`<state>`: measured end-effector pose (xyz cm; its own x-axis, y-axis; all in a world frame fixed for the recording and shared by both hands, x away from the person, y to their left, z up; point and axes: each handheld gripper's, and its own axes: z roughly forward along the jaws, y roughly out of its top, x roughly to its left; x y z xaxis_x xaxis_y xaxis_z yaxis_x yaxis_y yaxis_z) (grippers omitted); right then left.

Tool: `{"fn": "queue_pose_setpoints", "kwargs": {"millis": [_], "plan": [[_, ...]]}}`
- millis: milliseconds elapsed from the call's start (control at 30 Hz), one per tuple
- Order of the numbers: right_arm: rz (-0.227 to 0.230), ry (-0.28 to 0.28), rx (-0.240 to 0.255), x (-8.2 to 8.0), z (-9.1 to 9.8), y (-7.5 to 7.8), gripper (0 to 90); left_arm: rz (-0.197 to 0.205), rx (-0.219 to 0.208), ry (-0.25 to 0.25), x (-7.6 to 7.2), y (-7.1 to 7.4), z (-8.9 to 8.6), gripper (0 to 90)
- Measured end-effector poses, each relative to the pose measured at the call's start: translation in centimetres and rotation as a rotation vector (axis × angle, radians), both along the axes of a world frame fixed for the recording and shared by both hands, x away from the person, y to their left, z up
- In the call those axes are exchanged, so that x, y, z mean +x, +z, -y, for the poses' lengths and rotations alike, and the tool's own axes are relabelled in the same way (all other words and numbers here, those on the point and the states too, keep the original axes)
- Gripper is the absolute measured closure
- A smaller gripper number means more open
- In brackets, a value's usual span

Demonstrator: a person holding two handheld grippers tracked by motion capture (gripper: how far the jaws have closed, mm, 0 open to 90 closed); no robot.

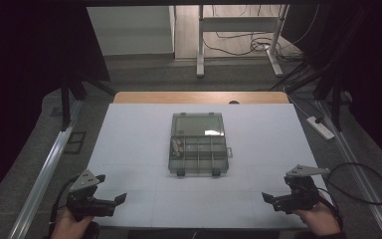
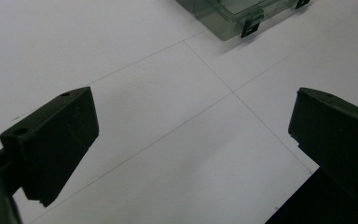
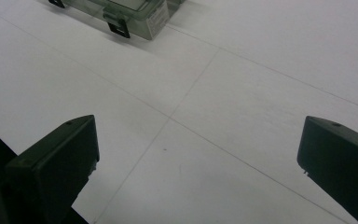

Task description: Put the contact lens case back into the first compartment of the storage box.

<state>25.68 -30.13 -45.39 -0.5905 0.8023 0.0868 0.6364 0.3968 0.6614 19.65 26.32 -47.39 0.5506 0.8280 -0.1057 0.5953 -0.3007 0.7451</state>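
Note:
A clear grey compartment box (image 1: 198, 155) lies in the middle of the white table, its lid (image 1: 198, 124) folded back toward the far side. A few small pale parts (image 1: 177, 147) sit in its left compartment. My left gripper (image 1: 110, 189) is held near the front left edge, open and empty, well short of the box. My right gripper (image 1: 278, 189) is held at the front right, also open and empty. In the left gripper view the gripper (image 2: 191, 130) points over bare table toward the box corner (image 2: 233, 16). In the right gripper view the gripper (image 3: 198, 154) faces the box's latch side (image 3: 130, 16).
The white table top (image 1: 129, 149) ends in a wooden strip (image 1: 199, 97) at the far side. A white power strip (image 1: 321, 127) and cables lie on the floor at the right. Metal rails run along both sides, and a desk frame (image 1: 238, 45) stands behind.

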Motion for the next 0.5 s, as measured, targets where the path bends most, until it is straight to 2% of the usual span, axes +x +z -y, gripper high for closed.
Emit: {"fn": "queue_pose_setpoints", "kwargs": {"millis": [500], "plan": [[0.007, -0.058, -0.031, -1.1, 1.5, 0.0, 0.0, -0.002, 0.012, 0.004, 0.0, 0.0, 0.1, 1.7]]}}
